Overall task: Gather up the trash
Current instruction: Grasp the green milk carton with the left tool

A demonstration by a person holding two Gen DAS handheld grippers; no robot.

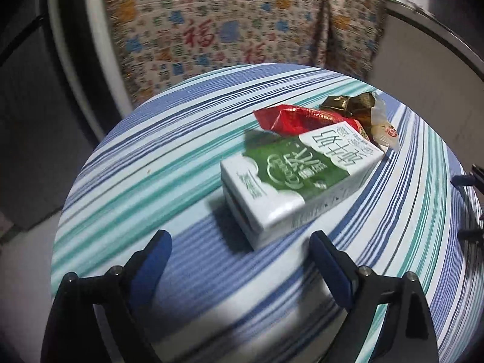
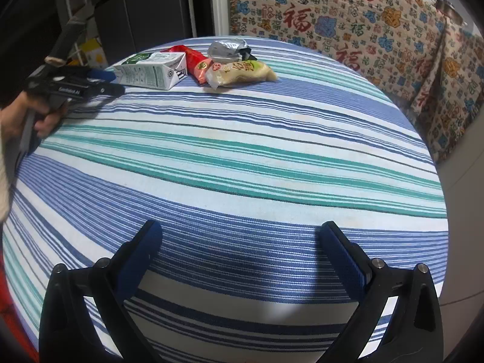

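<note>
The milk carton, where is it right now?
In the left wrist view the milk carton lies flat on the striped tablecloth, just ahead of the open left gripper, with the red wrapper behind it.

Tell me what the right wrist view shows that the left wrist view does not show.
Only the right wrist view shows the silver wrapper, the person's hand holding the left gripper, and the right gripper open over bare cloth. Only the left wrist view shows a gold wrapper and the carton's green face. Both show the milk carton, red wrapper, pale snack packet and striped tablecloth.
</note>
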